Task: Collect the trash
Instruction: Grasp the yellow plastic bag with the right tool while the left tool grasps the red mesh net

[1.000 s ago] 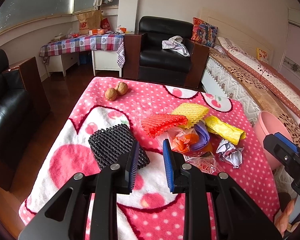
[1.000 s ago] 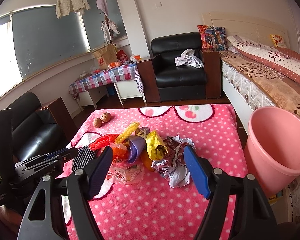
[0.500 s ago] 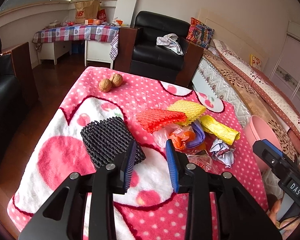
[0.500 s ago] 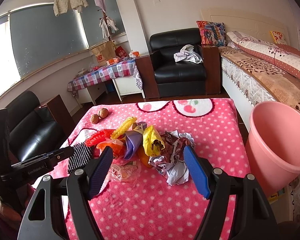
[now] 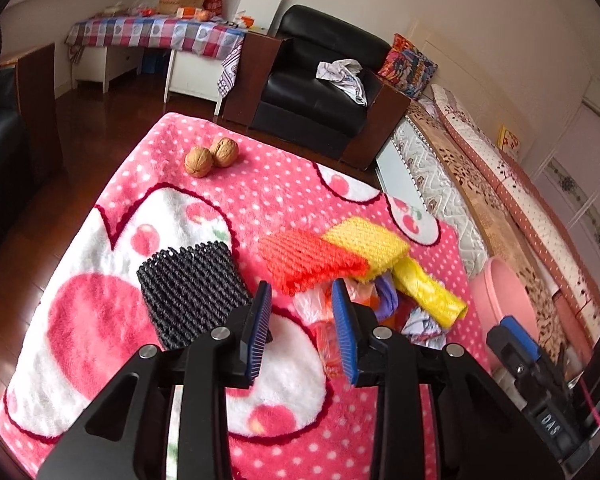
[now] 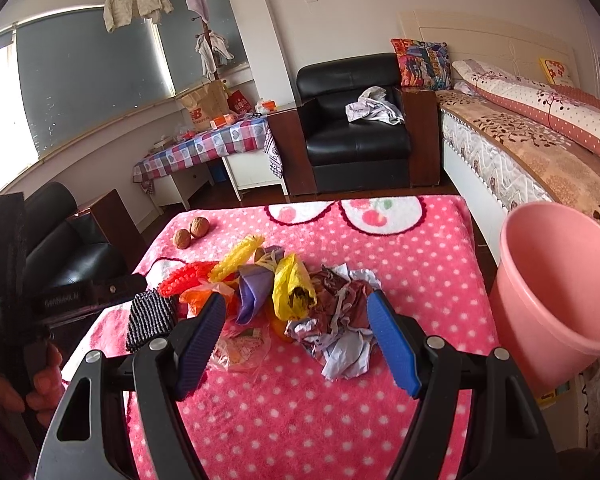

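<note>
The left gripper (image 5: pixel 302 330) hangs over the pink blanket (image 5: pixel 260 200) with its blue pads (image 5: pixel 260 322) apart and nothing between them; the gap frames bare white plush and the edge of a clear plastic wrapper (image 5: pixel 328 344). Just to its left lies a black foam net (image 5: pixel 192 284), flat on the blanket. Just ahead sits the trash heap: an orange-red foam net (image 5: pixel 308 260) overlapping a yellow foam net (image 5: pixel 366 242), a yellow plastic bag (image 5: pixel 428 292) to their right, and purple and orange plastic scraps beneath them. Farther off, near the blanket's far corner, two walnuts (image 5: pixel 211 156) touch each other.

The right gripper (image 6: pixel 296 340) stands wide open and empty, low over the near side of the same heap. Between its pads in the view are a crumpled paper wad (image 6: pixel 336 320) and the clear wrapper (image 6: pixel 244 346); neither pad touches them. Beyond lie a yellow bag (image 6: pixel 292 288), a purple scrap (image 6: pixel 254 288) and the foam nets. A pink bucket (image 6: pixel 556 292) stands beside the blanket's right edge, upright, its mouth tipped toward the camera. At the left edge a hand (image 6: pixel 40 376) grips the other tool's handle.

Behind the blanket are a black armchair (image 6: pixel 352 128) holding a crumpled cloth, a checked-cloth table (image 6: pixel 204 148) and a bed (image 6: pixel 540 148).
</note>
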Available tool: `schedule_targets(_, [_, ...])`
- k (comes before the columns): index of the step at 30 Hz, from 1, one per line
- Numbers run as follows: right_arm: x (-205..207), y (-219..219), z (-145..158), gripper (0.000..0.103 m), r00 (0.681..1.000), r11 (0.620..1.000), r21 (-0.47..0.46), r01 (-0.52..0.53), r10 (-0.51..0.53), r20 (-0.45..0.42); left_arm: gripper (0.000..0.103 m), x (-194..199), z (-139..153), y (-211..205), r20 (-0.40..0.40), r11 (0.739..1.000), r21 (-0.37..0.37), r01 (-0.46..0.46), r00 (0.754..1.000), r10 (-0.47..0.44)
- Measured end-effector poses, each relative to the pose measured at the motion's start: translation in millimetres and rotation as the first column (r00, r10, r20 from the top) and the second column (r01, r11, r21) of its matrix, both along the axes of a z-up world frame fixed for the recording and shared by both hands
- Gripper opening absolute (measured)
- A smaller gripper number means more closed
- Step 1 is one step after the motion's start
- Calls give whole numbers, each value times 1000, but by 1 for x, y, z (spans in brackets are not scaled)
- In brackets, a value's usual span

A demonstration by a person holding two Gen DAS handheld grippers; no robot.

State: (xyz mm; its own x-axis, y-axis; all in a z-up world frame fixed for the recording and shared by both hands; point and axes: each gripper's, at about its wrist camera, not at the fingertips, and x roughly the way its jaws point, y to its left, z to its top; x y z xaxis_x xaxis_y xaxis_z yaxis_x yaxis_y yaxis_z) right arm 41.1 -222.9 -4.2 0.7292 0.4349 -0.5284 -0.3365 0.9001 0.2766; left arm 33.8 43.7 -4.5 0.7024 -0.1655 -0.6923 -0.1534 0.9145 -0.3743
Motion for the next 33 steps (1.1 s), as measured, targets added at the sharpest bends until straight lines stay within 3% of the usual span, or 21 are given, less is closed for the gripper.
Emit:
schedule_targets(5, [13,5,6,72,1000,1000,-7,-26,26,14,31,19,3,8,-31,999,-33,-24,999,23])
schedule_targets(11, [37,21,3,57,996,995,-31,-92,92,-11,31,38,-8,11,-81,998,-46,-30,996,26])
schedule_targets(16, [50,27,-12,53,993,993,-49,-104,101,-62,31,48,-23,11,-133,999,-26,-20,991,16])
schedule_targets(24, [55,23,-35,24,982,992,-31,-124,118,-149,31,48,-39,2,-160,999,-22,26,987,-29])
schedule_targets(33, [49,14,-34,14,983,994,10,-108,108,-147,31,49,-41,-6,-163,997,-59,41,985,-50])
